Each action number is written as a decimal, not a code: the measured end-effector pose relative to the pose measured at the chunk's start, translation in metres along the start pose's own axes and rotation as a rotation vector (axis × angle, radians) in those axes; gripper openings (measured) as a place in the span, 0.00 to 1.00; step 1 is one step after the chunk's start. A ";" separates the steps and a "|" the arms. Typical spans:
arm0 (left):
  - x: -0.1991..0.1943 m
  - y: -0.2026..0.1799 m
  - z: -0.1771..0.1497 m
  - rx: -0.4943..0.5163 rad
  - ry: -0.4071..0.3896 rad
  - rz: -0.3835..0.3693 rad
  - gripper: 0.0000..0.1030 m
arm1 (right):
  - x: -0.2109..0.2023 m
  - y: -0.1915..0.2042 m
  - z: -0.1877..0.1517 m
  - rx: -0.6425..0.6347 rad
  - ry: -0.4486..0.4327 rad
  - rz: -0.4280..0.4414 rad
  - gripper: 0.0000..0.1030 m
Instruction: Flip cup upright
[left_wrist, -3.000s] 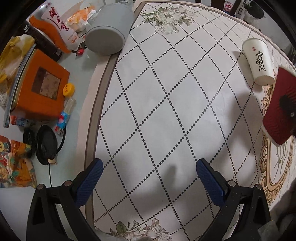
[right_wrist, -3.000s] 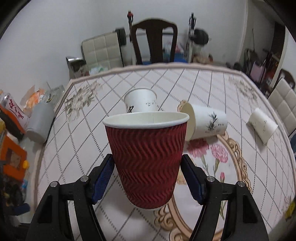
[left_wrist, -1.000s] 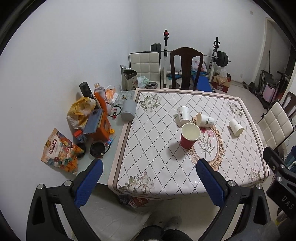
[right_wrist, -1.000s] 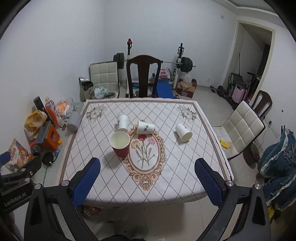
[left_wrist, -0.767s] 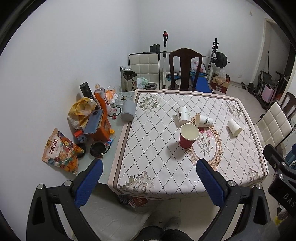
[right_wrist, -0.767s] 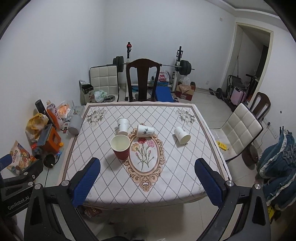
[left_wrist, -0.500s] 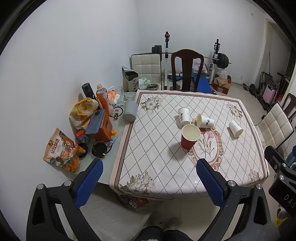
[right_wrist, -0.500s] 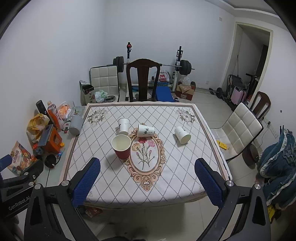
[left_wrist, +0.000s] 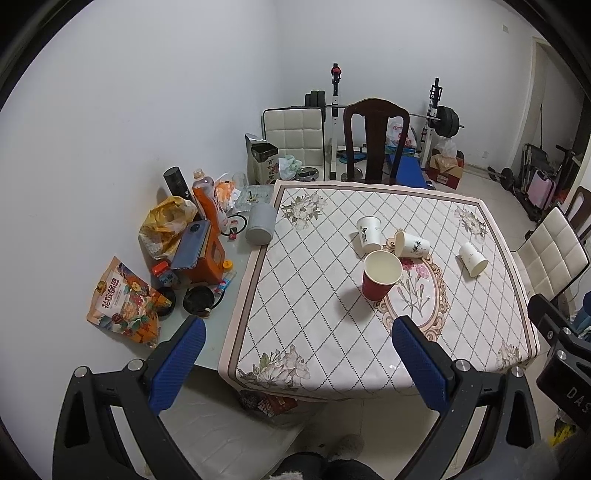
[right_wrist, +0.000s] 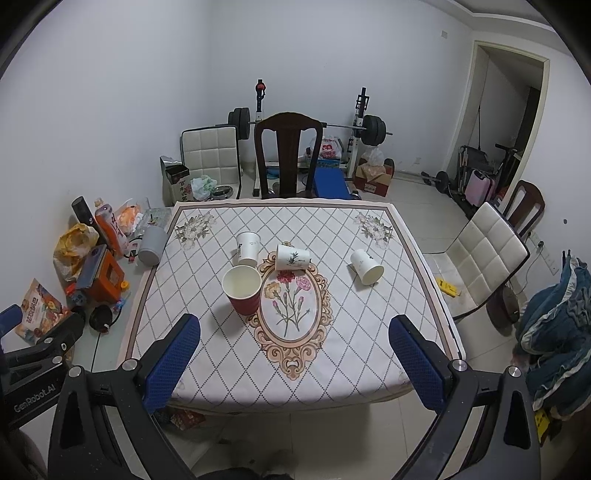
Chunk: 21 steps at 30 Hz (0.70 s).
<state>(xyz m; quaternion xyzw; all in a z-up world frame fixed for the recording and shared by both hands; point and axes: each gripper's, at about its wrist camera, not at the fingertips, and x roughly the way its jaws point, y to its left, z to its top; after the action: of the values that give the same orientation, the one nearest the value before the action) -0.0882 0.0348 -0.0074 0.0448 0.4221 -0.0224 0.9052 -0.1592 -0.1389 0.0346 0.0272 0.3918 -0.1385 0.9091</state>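
Observation:
A red ribbed paper cup (left_wrist: 380, 278) (right_wrist: 243, 291) stands upright on the patterned table (left_wrist: 306, 295) (right_wrist: 354, 332), mouth up. Three white paper cups lie on their sides behind it: one at the left (left_wrist: 369, 233) (right_wrist: 247, 247), one in the middle (left_wrist: 412, 243) (right_wrist: 293, 258), one at the right (left_wrist: 472, 259) (right_wrist: 366, 271). My left gripper (left_wrist: 299, 365) is open and empty, far back from the table. My right gripper (right_wrist: 293, 365) is open and empty, also held high and well back from the table.
A dark wooden chair (right_wrist: 288, 158) stands at the table's far side and a white padded chair (right_wrist: 484, 254) at its right. A grey side surface holds an orange box (left_wrist: 207, 258), bottles, snack bags (left_wrist: 125, 299) and a grey cylinder (left_wrist: 260, 229).
Three seconds ago my right gripper was shut on the red cup close over the table. It has let go; both grippers have pulled far back and up. Little change over the last second.

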 end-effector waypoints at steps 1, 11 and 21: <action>0.000 0.000 0.001 0.000 -0.001 -0.001 1.00 | 0.000 0.000 0.000 0.001 0.000 0.000 1.00; -0.001 -0.004 0.003 0.002 -0.006 -0.011 1.00 | 0.008 -0.006 0.002 -0.003 0.011 0.003 1.00; -0.004 -0.007 0.004 0.002 -0.008 -0.011 1.00 | 0.014 -0.011 -0.002 -0.001 0.016 0.013 1.00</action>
<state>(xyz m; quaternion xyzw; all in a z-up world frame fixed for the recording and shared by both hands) -0.0878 0.0274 -0.0020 0.0432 0.4189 -0.0276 0.9066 -0.1539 -0.1525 0.0237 0.0306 0.3989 -0.1322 0.9069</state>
